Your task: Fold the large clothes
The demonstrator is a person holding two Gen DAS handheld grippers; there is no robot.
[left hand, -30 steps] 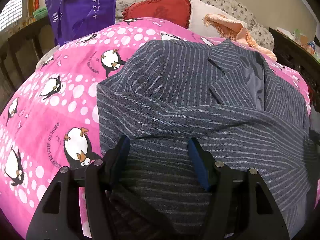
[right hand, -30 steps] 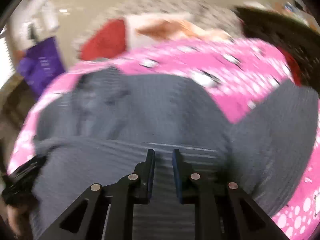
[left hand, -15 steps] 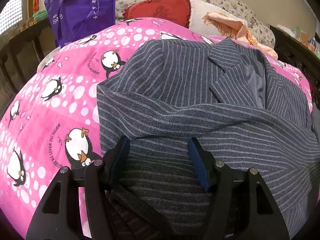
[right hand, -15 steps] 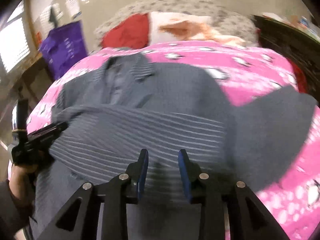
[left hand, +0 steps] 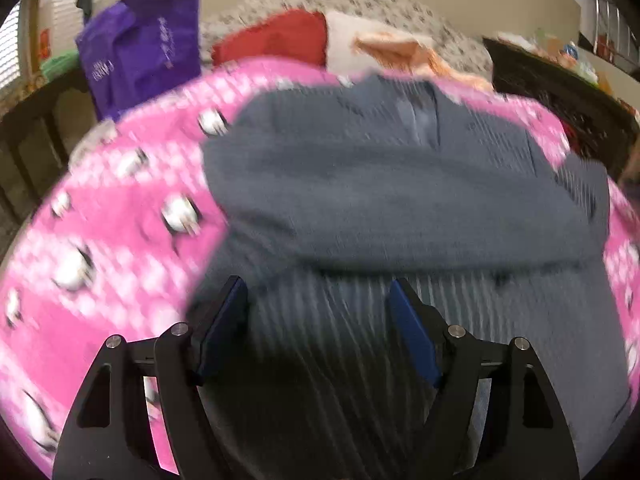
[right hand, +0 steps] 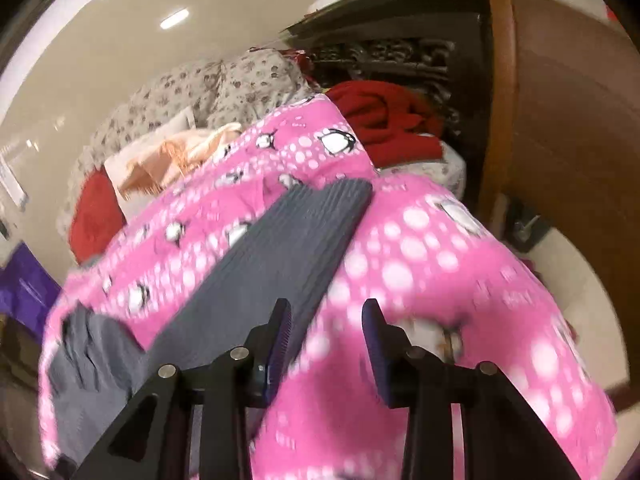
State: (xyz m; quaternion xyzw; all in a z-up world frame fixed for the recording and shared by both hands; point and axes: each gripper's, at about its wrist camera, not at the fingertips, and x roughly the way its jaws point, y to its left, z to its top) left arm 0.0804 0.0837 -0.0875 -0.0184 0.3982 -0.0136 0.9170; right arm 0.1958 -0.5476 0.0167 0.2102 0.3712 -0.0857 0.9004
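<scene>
**Jacket on bed, one sleeve still out**

Where the sleeve (right hand: 280, 248) runs up and away from the right claw (right hand: 326, 344), its long axis slants from the near left toward the far right, cuff end farthest; the strip lies just left of the claw's midline, under its left finger

- Jacket (left hand: 380, 184): one, grey pinstripe, flat on the quilt (left hand: 120, 208), collar toward the pillows
- Left claw (left hand: 318, 328): wide, holding nothing, over the jacket's near hem
- Right claw: wide, holding nothing, mostly over the quilt
- Nearer arm to the sleeve, by my reading: the right
- Sleeves seen laid out: one
- Claws: two
- Red cushion (left hand: 276, 38): one
- Purple bag (left hand: 144, 44): one
- Left view blurred; fold lines unclear
</scene>
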